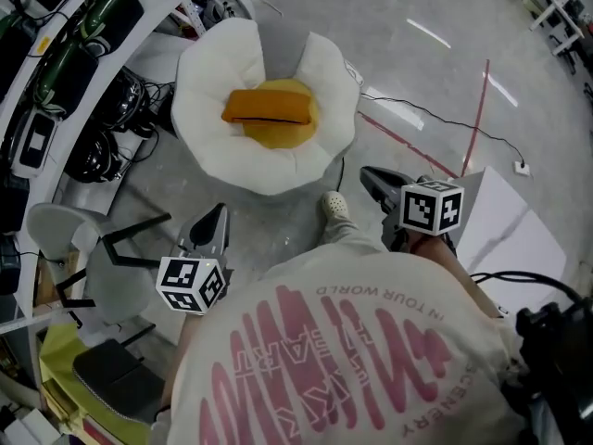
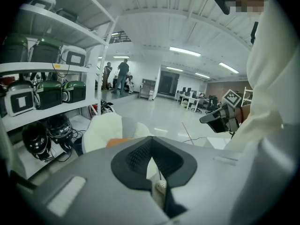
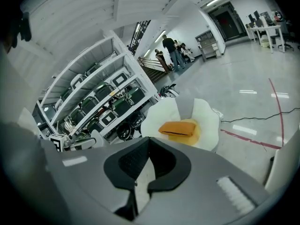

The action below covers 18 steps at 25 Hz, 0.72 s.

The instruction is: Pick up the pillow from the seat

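The pillow (image 1: 267,108) is being shown in orange, the seat (image 1: 208,100) in white with a yellow centre. The left tongs (image 1: 219,213) and right tongs (image 1: 368,178) are being rendered grey, with black-and-white square markers.

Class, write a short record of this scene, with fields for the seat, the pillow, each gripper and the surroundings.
Seat: white, petal-shaped, on the floor, with a yellow centre
Pillow: orange, lying on the yellow centre, untouched
Left gripper: jaws together, empty, short of the seat
Right gripper: jaws together, empty, short of the seat
Surroundings: shelving beside the seat; red line on the grey floor
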Available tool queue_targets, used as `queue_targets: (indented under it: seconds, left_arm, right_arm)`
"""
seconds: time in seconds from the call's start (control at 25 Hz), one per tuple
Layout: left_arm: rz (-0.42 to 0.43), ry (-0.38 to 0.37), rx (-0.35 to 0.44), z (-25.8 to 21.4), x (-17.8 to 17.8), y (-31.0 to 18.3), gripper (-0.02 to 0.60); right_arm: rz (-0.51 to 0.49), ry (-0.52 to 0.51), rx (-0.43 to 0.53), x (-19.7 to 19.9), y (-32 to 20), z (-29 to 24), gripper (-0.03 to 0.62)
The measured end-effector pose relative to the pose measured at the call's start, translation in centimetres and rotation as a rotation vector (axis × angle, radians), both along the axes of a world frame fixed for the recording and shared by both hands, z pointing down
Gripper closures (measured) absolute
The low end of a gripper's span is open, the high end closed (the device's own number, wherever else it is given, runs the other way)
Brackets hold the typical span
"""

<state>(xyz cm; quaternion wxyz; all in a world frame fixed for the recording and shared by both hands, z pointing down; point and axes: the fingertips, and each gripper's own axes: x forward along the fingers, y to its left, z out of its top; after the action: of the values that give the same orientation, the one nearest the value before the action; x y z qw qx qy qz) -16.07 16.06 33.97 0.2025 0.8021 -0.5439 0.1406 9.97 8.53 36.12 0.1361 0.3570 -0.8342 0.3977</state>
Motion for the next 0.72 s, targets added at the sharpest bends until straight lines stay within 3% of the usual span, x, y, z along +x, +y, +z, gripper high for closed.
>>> queue_targets:
  seconds: [0.32,0.72]
  left_arm:
    - [-0.103,0.047,-0.029,0.0,0.8,-6.4,0.565]
    - [-0.232,0.064,-0.071,2.2,1.4,-12.0,0.565]
  right_arm:
    - [-0.077,-0.014,-0.003,0.1,-9.0,-0.4,0.589]
    - [-0.176,-0.016,-0.074,0.3,-17.2,1.4,0.589]
